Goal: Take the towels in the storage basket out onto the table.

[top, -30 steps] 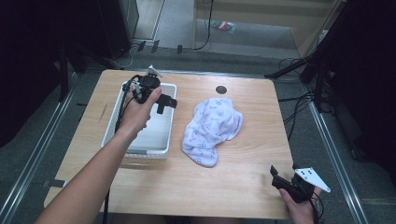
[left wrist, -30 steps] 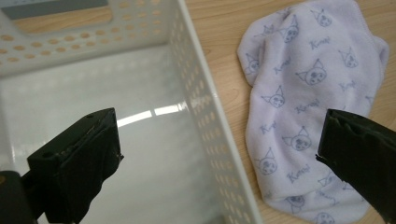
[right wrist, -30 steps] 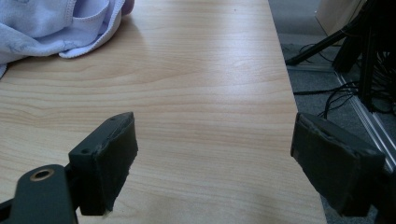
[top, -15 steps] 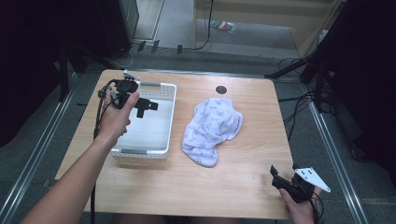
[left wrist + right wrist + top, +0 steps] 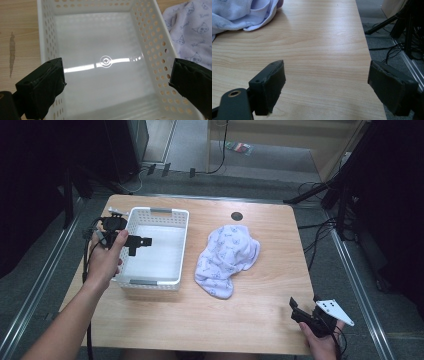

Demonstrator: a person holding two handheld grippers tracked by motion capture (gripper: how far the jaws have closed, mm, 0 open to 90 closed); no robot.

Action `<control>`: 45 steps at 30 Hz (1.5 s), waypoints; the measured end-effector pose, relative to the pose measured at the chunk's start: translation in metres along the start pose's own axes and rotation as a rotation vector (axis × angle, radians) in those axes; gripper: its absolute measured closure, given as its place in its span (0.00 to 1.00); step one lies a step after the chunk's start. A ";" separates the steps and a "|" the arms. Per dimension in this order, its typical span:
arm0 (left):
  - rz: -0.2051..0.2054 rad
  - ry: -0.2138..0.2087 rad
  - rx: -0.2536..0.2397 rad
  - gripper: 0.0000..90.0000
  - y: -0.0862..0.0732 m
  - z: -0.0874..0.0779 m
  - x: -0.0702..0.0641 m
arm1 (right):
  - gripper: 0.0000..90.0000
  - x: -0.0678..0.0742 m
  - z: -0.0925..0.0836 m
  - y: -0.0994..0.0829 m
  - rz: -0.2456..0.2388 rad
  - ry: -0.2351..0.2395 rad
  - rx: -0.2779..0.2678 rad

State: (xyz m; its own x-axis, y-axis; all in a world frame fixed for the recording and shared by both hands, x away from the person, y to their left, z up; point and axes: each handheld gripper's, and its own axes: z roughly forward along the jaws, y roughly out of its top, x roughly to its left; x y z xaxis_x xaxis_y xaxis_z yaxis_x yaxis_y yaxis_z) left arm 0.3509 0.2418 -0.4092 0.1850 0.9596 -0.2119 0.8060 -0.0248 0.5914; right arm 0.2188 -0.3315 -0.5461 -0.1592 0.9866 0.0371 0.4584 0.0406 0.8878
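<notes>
A white perforated basket point(image 5: 176, 222) stands on the left half of the wooden table, and nothing lies in it point(image 5: 105, 30). My left gripper point(image 5: 141, 242) hovers over the basket's left wall, open, its jaws wide apart with nothing between them point(image 5: 117, 85). A pale lilac printed garment point(image 5: 227, 257) lies crumpled on the table right of the basket; its edge shows past the basket's wall point(image 5: 192, 27). My right gripper point(image 5: 299, 310) rests open near the table's front right corner, jaws empty point(image 5: 327, 87), with the garment point(image 5: 242, 15) farther off to its upper left.
A small dark round hole point(image 5: 237, 216) sits in the table near the far edge. Bare wood point(image 5: 317, 50) stretches between the right gripper and the garment. The table's right edge drops to a floor with cables and metal rails point(image 5: 402, 45).
My left gripper has drawn back leftward, from above the basket's middle to over its left wall. The right gripper has stayed put.
</notes>
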 end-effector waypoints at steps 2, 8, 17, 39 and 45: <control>0.013 0.010 0.001 0.00 -0.004 -0.003 0.002 | 0.17 0.000 0.000 0.000 0.000 0.000 -0.001; 0.008 0.003 -0.014 0.00 -0.020 -0.011 0.008 | 0.17 0.000 0.000 0.000 0.001 -0.001 0.001; 0.017 0.011 -0.047 0.00 -0.048 -0.021 0.021 | 0.17 0.000 0.000 0.000 0.002 0.001 -0.001; -0.015 -0.007 -0.183 0.00 -0.117 -0.053 0.065 | 0.17 -0.001 0.000 0.000 0.011 -0.003 0.004; -0.022 -0.013 -0.227 0.00 -0.139 -0.049 0.075 | 0.17 -0.001 0.000 0.000 0.009 -0.006 0.006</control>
State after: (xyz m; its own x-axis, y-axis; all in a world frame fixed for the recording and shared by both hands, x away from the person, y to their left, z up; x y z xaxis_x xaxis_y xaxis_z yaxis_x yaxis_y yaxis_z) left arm 0.2254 0.3312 -0.4688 0.1772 0.9554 -0.2361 0.6627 0.0615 0.7463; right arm 0.2193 -0.3326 -0.5462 -0.1500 0.9878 0.0419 0.4652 0.0331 0.8846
